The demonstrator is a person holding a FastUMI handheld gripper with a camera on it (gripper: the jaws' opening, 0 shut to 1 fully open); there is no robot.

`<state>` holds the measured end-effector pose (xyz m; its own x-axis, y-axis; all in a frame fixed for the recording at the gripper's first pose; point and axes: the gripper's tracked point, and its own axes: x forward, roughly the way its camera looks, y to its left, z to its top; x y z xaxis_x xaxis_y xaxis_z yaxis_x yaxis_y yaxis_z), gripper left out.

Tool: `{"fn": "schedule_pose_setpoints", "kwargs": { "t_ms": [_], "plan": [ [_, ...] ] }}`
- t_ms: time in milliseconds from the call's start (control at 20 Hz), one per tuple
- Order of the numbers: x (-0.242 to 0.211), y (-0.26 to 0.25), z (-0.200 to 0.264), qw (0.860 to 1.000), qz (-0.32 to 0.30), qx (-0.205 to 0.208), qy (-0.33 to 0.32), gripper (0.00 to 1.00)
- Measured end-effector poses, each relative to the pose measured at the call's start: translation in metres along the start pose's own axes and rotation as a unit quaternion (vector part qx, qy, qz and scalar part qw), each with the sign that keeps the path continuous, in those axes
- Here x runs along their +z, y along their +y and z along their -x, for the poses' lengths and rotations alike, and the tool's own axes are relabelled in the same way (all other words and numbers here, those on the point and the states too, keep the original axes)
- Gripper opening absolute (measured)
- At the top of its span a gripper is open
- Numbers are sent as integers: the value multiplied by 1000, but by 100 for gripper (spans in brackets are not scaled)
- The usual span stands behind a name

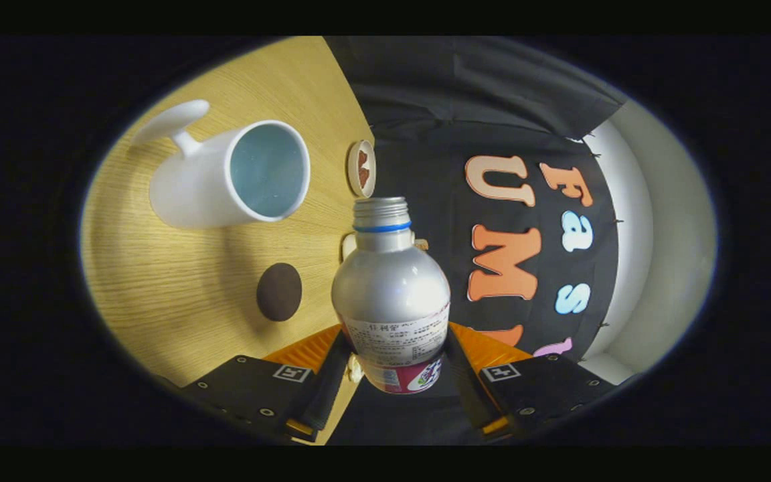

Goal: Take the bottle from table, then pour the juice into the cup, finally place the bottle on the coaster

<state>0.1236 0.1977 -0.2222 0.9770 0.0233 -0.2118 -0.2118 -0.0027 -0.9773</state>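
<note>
While gripper (395,361) clamps bottle (391,301) between 2 fingers (cap off), cup (231,175) lies beyond, coaster (279,291) nearer.

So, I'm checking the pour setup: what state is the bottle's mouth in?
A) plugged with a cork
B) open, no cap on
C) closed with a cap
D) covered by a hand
B: the bottle, held between the hand-held gripper fingers, shows bare open threads at its neck, with no cap on it.
</note>
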Motion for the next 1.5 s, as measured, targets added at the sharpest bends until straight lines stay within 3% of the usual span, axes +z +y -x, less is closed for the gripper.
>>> {"fn": "schedule_pose_setpoints", "kwargs": {
  "t_ms": [500,1500],
  "plan": [
    [2,-6,-10,998,60,-4,-8,77],
    [-1,-40,-9,993,113,-31,-16,77]
  ]
}}
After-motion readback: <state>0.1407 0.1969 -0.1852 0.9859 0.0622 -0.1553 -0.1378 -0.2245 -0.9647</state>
